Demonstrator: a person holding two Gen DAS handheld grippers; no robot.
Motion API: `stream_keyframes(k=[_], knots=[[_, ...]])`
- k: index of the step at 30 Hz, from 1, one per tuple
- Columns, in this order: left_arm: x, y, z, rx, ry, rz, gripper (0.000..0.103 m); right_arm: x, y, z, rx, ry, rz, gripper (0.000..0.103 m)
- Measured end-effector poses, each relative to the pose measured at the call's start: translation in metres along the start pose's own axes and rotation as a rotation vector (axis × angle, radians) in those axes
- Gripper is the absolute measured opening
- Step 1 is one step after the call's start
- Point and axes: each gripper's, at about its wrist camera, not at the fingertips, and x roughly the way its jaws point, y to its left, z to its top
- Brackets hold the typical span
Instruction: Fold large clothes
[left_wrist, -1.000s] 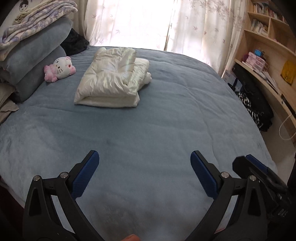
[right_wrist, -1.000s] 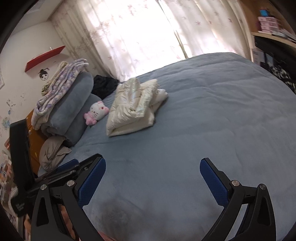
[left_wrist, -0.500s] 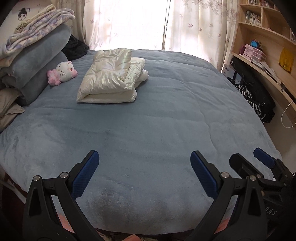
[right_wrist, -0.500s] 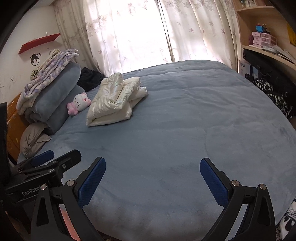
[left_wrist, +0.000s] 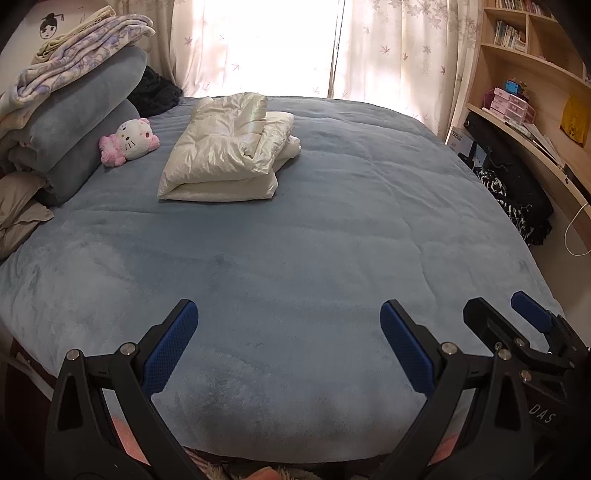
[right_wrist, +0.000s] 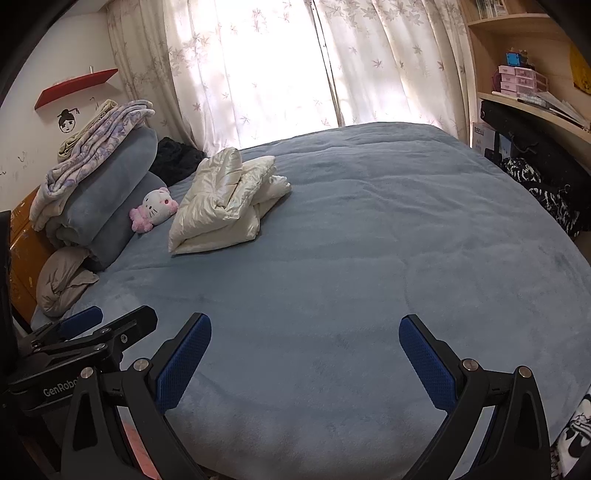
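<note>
A cream puffy jacket (left_wrist: 225, 155) lies folded in a bundle on the far left part of the blue bed (left_wrist: 314, 258); it also shows in the right wrist view (right_wrist: 221, 206). My left gripper (left_wrist: 288, 343) is open and empty over the bed's near edge, far from the jacket. My right gripper (right_wrist: 304, 354) is open and empty, also at the near edge. The right gripper shows at the lower right of the left wrist view (left_wrist: 513, 325). The left gripper shows at the lower left of the right wrist view (right_wrist: 107, 323).
A pink and white plush cat (left_wrist: 127, 142) lies left of the jacket, beside stacked grey and patterned blankets (left_wrist: 70, 107). A black garment (left_wrist: 155, 90) sits by the curtains. Wooden shelves (left_wrist: 524, 110) and dark clothes (left_wrist: 517, 199) stand to the right of the bed.
Both grippers have drawn back toward the foot of the bed and levelled out, so the jacket looks farther away. Both stay open and empty.
</note>
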Motion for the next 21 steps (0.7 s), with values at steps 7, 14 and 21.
stream_keyframes(k=[7, 14, 21], knots=[[0.003, 0.002, 0.000, -0.003, 0.008, 0.007, 0.098, 0.013, 0.001, 0.005, 0.004, 0.013, -0.007, 0.103], [0.008, 0.002, 0.000, 0.004, 0.015, 0.025, 0.098, 0.027, 0.002, 0.015, 0.007, 0.034, -0.006, 0.103], [0.014, 0.001, -0.002, 0.002, 0.026, 0.034, 0.098, 0.037, 0.005, 0.016, 0.014, 0.048, -0.007, 0.103]])
